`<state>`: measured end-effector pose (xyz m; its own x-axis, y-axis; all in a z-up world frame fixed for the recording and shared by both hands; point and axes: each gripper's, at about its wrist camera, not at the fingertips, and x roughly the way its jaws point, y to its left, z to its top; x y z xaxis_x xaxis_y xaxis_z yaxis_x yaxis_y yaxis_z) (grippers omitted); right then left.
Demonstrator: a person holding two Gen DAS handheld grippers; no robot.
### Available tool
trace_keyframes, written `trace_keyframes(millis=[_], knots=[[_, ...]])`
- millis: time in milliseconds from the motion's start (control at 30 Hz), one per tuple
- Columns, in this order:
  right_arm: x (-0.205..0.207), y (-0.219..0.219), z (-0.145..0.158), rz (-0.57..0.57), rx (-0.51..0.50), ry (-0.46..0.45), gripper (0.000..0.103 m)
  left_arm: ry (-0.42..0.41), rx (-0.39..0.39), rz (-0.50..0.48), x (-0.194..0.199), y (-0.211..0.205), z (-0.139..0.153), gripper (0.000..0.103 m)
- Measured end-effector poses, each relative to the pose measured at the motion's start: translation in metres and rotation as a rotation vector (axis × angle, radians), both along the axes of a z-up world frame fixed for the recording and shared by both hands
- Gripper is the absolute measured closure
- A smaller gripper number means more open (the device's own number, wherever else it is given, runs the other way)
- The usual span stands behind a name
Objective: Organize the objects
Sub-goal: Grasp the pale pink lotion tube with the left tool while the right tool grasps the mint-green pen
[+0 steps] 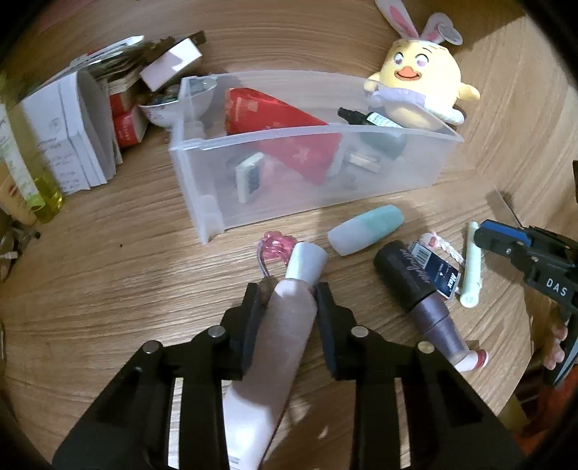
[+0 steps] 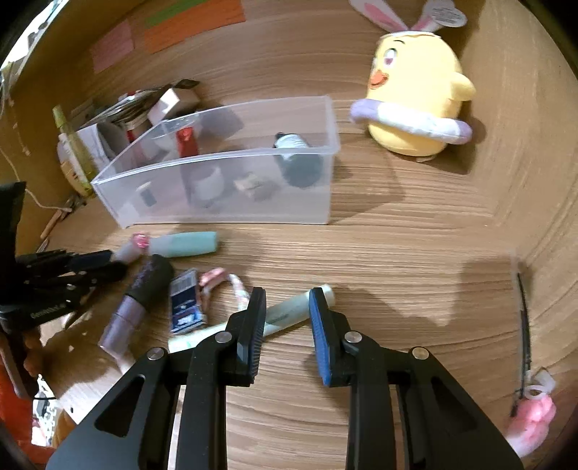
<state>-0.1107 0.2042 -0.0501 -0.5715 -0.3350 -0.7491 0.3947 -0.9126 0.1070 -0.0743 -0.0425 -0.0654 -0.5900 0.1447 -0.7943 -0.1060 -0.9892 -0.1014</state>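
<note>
**Desk:** What's crowding you down there?

**Me:** Plenty. On my left gripper (image 1: pixel 287 302) the jaws are pinched onto a pale pink tube (image 1: pixel 285 340) with a white cap; the cap pokes out past the fingertips, and a pink clip (image 1: pixel 276 247) lies just beyond it. To its right lie a mint-and-white capsule (image 1: pixel 365 229), a dark-capped purple bottle (image 1: pixel 415 289) and a small navy packet (image 1: pixel 439 269) with a barcode, all close together on the table.

**Desk:** And the right side?

**Me:** My right gripper (image 2: pixel 287 307) has its jaws drawn in narrow around a pale green stick (image 2: pixel 289 312) that lies crosswise between them. I can't tell whether the pads actually press it.

**Desk:** Where's the bin?

**Me:** The clear plastic bin (image 1: pixel 289 195) sits beyond the loose items, already holding a red pouch (image 1: pixel 289 133), a dark dropper bottle (image 1: pixel 368 117) and a few small pieces. A yellow plush chick (image 1: pixel 422 86) with bunny ears stands by the bin's far right corner.

**Desk:** Surroundings?

**Me:** Light wood-grain table (image 2: pixel 397 246). Left of the bin are stacked papers and boxes (image 1: pixel 72 130) and a yellow-green bottle (image 1: pixel 43 188). Coloured sticky notes (image 2: pixel 191 21) lie at the far edge, and a pink fluffy thing (image 2: pixel 531 423) at my far right.
</note>
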Motion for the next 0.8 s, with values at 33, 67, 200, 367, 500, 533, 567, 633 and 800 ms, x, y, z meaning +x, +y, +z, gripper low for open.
trace_keyframes(millis=[33,67,200,367,500,533,567,633,800], knots=[[-0.001,0.003,0.0,-0.004,0.0,-0.003,0.081,0.002,0.005,0.004,0.001,-0.002,0.001,0.075],[-0.002,0.006,0.0,-0.01,-0.002,-0.009,0.081,0.002,0.007,0.004,0.002,-0.004,0.002,0.075],[-0.005,0.016,0.0,-0.02,-0.024,-0.041,0.072,0.01,0.027,0.022,0.005,-0.012,0.007,0.077],[-0.002,0.02,0.003,-0.035,-0.062,-0.028,0.033,0.033,0.042,0.039,0.013,-0.018,0.015,0.077],[-0.004,0.012,0.0,-0.009,-0.083,-0.069,0.033,0.039,0.032,0.04,0.019,-0.021,0.017,0.077],[-0.005,0.01,-0.002,-0.009,-0.084,-0.078,0.033,0.037,0.026,0.04,0.019,-0.021,0.017,0.077],[-0.006,0.006,-0.005,-0.007,-0.089,-0.092,0.033,0.033,0.022,0.039,0.019,-0.021,0.016,0.077],[-0.009,-0.001,-0.011,0.002,-0.106,-0.121,0.032,0.027,0.022,0.039,0.018,-0.022,0.013,0.077],[-0.009,-0.01,-0.013,-0.012,-0.086,-0.094,0.051,-0.003,0.047,0.013,0.011,-0.019,0.008,0.077]])
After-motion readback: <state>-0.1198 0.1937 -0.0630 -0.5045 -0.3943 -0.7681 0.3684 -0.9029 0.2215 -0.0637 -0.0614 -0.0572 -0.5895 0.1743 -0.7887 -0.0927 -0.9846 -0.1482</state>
